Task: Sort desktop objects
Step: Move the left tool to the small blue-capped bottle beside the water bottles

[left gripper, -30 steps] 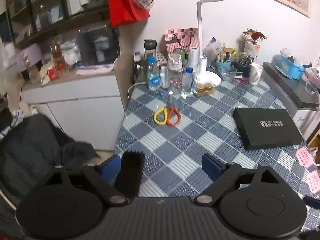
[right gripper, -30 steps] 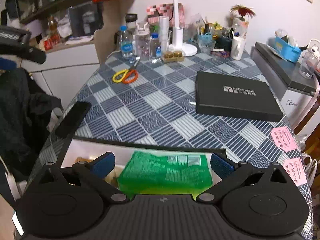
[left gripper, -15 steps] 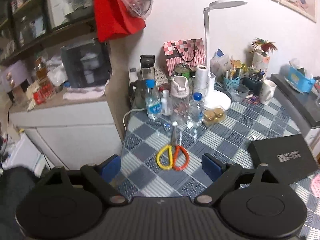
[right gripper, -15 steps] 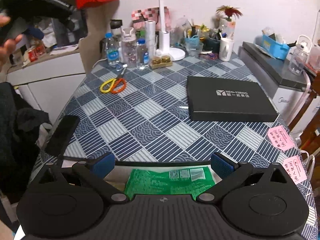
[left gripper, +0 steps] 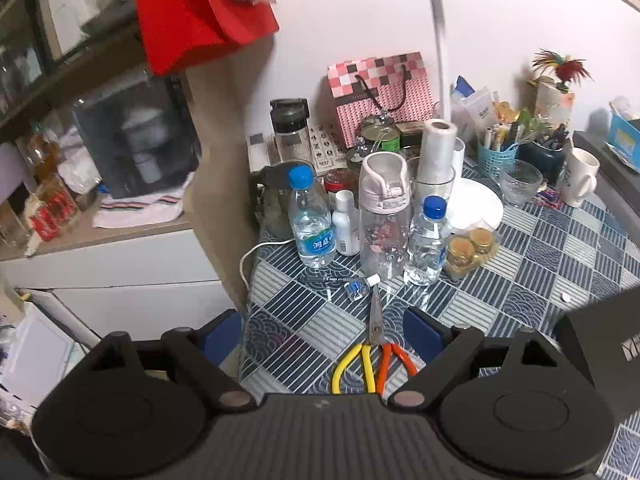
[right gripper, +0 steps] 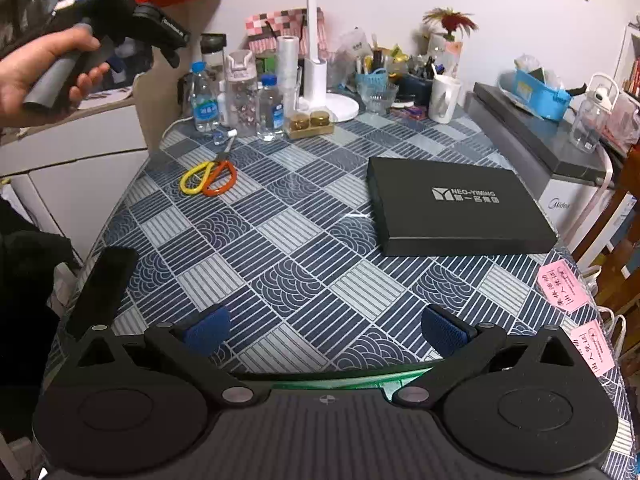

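Observation:
Scissors with one yellow and one orange handle lie on the checked tablecloth, blades pointing at the bottles. My left gripper is open and empty, hovering above the scissors; the handles sit low between its fingers. The right wrist view shows the scissors at the far left of the table and the left gripper held high in a hand. My right gripper is open and empty over the table's near edge. A strip of a green packet shows below it.
Water bottles and a tumbler stand just beyond the scissors. A black flat box lies right of centre. A black phone lies at the near left edge. Lamp base, cups and pen holders crowd the back.
My left gripper moved forward over the table to the scissors, which now sit low between its fingers. My right gripper rose and pulled back; the green packet has nearly dropped out of view.

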The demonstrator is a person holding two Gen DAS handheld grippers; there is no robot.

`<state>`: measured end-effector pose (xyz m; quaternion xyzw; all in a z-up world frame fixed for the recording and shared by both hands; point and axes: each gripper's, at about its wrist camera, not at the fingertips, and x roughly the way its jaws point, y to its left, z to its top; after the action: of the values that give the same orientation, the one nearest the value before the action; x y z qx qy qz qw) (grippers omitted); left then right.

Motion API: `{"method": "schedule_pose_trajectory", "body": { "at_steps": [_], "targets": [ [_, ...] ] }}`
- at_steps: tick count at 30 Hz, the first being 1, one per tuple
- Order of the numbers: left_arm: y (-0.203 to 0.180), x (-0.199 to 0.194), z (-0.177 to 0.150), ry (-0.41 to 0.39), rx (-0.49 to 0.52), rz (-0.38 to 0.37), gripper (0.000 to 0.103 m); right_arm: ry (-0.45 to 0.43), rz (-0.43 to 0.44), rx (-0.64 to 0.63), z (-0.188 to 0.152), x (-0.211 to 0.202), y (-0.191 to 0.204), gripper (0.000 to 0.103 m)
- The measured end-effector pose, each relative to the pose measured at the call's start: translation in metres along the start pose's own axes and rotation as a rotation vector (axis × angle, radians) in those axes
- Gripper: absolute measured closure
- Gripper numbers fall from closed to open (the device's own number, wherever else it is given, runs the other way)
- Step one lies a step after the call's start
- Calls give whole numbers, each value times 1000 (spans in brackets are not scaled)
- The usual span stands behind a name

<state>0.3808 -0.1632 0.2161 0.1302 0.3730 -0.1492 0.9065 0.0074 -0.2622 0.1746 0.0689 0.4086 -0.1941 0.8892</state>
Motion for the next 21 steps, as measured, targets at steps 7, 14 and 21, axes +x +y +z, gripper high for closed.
{"method": "schedule_pose_trajectory", "body": {
  "at_steps": [7,14,21],
  "targets": [
    [1,64,10,37,-24,-12,0,2,2,18,12,23,9,0],
    [1,128,14,72,-68,-76,0,-8,-2,40,26,42,10,0],
    [-5,186,12,96,-39,-46,2,20,-14,62,24,62,4,0]
  ]
}}
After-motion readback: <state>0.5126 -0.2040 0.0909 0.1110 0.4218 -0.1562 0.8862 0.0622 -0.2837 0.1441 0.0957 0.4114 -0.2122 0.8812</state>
